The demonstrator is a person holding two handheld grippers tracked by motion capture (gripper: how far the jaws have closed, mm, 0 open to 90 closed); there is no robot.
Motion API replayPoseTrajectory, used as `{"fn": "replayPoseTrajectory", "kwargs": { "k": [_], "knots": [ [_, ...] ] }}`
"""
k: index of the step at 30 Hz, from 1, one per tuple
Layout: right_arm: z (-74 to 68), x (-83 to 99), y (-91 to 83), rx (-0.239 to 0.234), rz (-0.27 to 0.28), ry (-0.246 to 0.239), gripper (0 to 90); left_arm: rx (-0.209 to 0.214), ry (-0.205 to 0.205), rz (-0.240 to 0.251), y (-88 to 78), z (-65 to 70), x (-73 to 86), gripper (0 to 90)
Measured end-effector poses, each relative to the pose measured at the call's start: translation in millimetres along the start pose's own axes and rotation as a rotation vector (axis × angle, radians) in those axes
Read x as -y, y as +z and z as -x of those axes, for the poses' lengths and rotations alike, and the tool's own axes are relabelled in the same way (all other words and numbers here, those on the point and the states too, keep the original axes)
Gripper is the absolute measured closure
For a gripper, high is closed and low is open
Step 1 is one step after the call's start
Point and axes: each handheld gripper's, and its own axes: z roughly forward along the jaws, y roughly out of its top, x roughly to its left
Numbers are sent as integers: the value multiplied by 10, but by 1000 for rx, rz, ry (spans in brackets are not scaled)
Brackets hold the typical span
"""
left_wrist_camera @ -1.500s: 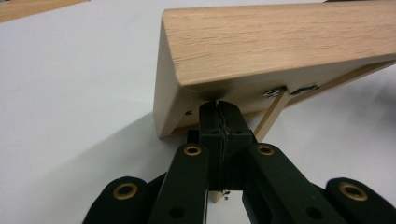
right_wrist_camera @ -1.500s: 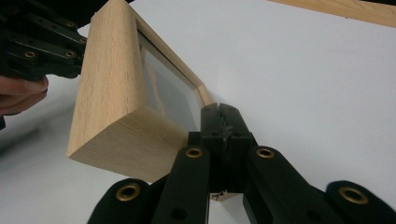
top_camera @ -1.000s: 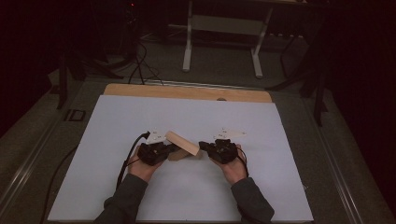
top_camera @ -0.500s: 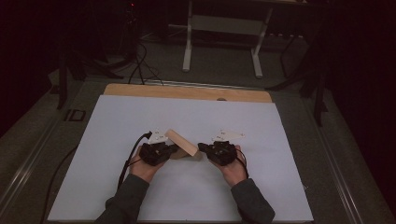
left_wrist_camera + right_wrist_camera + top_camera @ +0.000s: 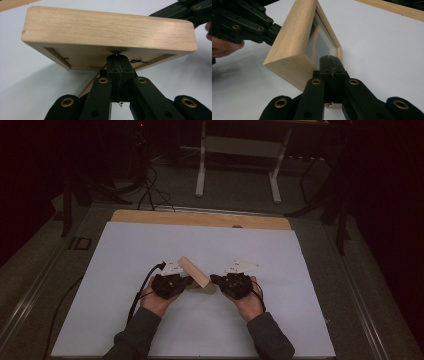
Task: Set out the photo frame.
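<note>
The thing in work is a small picture frame (image 5: 196, 274) of pale wood. It stands tilted near the middle of the counter (image 5: 125, 250), a little toward the near side, between the two hands. The wood is smooth, with fine straight grain and rounded corners, and its border is thick and deep like a shallow box. In the right gripper view the front of the picture frame (image 5: 294, 47) carries a clear pane, probably glass or plastic, set inside the border. In the left gripper view the back of the picture frame (image 5: 107, 32) shows a recessed panel with small metal clips.

I judge that it is light and stiff, so it will not bend. The pane is the fragile part, and the smooth wood may slip under hard pads. The best place to take hold is the wooden border, on two opposite edges, never on the pane. A thin prop seems to reach from the back down to the counter, and it could fold.

The left tongs (image 5: 117, 55) are closed, with the jaws pressed together and nothing between them; the tip touches the lower back edge of the frame. The right tongs (image 5: 331, 59) are closed in the same way, and the tip rests against the front, near the lower border. So both only push or support, they do not grip.

The counter is covered by a matt white sheet, and a strip of light wood (image 5: 200, 219) shows along its far edge.
</note>
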Motion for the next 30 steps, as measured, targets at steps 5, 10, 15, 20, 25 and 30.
{"fn": "replayPoseTrajectory", "kwargs": {
  "k": [5, 10, 15, 20, 25, 30],
  "knots": [
    [-45, -9, 16, -14, -3, -14, 895, -6, -5, -9, 28, -26, 1, 898],
    [-85, -21, 37, -24, -8, -28, 895, -12, -8, -12, 61, -35, 4, 898],
    [-115, -35, 53, -33, -6, -35, 895, -23, -10, -7, 74, -53, -4, 899],
    [-146, -49, 77, -40, -8, -40, 896, -20, -22, -1, 91, -85, -10, 900],
    [-160, -61, 99, -47, -7, -44, 895, -19, -24, 6, 104, -120, -7, 900],
    [-187, -82, 133, -54, -12, -50, 895, -14, -33, 11, 121, -164, -12, 900]
  ]
}}
